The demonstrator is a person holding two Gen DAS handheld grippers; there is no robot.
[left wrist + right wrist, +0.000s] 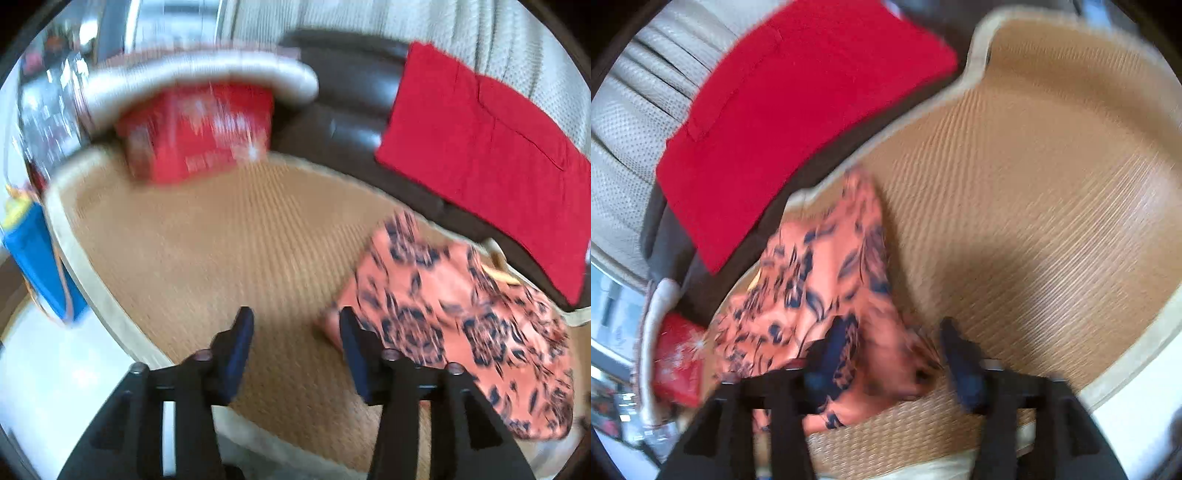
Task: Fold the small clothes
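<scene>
Handling guess: orange floral garment (pixel 454 325) on woven mat (pixel 229 236) looks light, limp. Left gripper (pixel 295 325) gapes empty beside it; right gripper (pixel 894 339) wide, nothing pinched. Take corners.

Both wrist views look down closely, sharing the woven mat (pixel 229 236) (pixel 1034 184).

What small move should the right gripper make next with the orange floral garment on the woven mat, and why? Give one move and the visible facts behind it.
Probably close the right gripper on the orange floral garment. Its jaws stand open, with a corner of the cloth between them, and nothing is gripped yet. The left gripper is also open, beside the garment's edge over the woven mat.
</scene>
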